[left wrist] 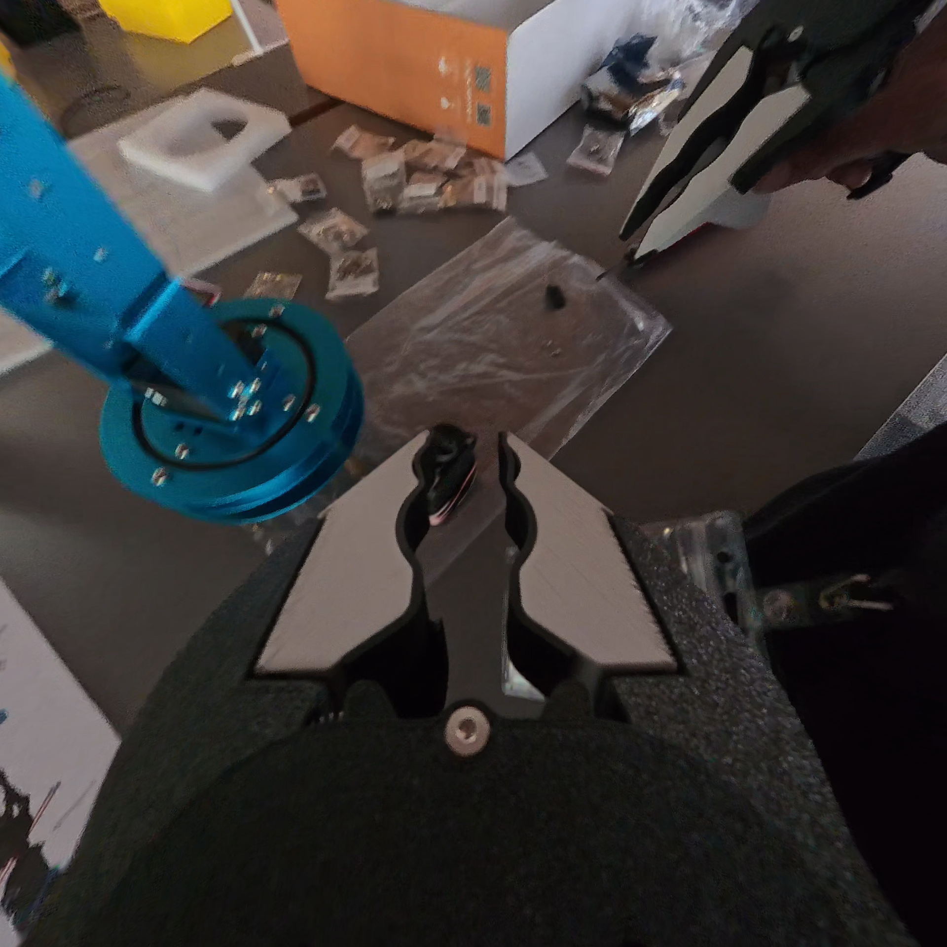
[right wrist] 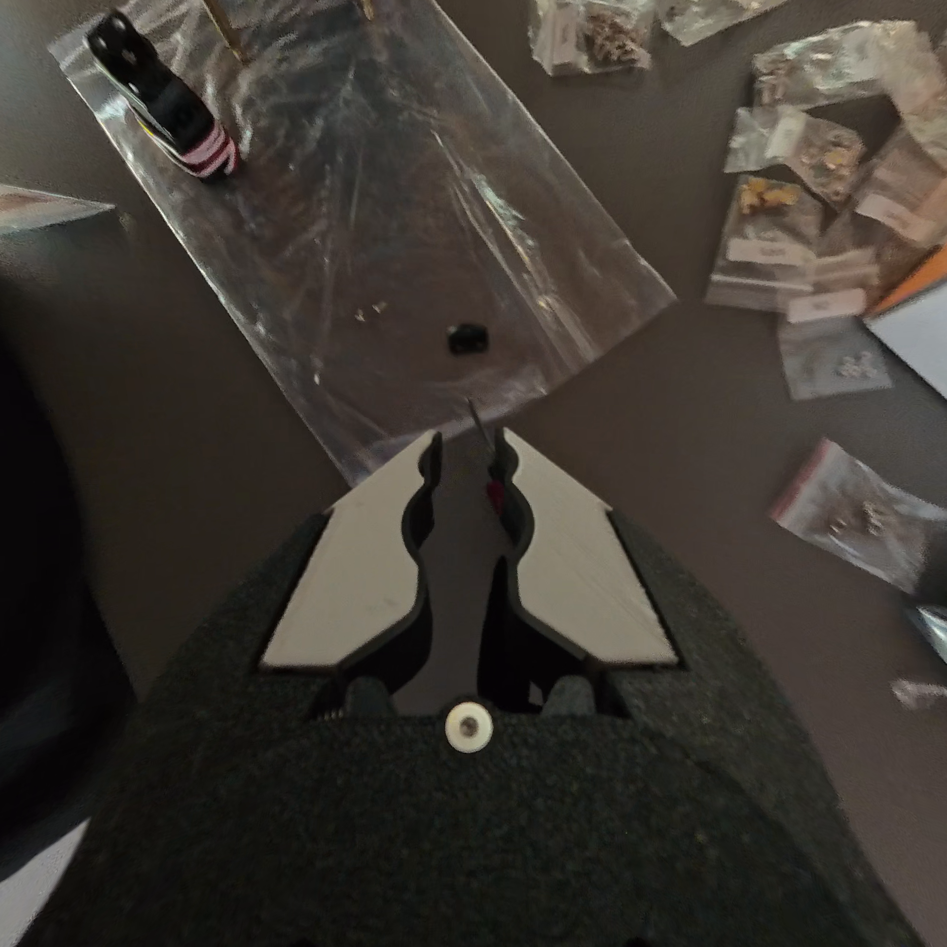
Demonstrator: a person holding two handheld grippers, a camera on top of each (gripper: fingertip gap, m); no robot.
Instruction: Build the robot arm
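While the left hand-held gripper (left wrist: 464,451) is hanging parted over a black servo (left wrist: 448,474) on the clear bag (left wrist: 502,328), the right hand-held gripper (right wrist: 469,446) is hovering, barely parted, a thin needle-like tool (right wrist: 484,435) against one finger, above the tabletop (right wrist: 692,420).

Your left gripper (left wrist: 464,435) hangs with its jaws apart over a small black part with pink-and-white striped wires (left wrist: 447,474), which lies on a crinkled clear plastic bag (left wrist: 492,328). At your right gripper (right wrist: 471,435), a thin dark pin with a red section (right wrist: 491,464) lies along one finger, pointing to 12 o'clock; whether it is clamped is unclear. A small black piece (right wrist: 466,338) lies on the bag at 12 o'clock from it.
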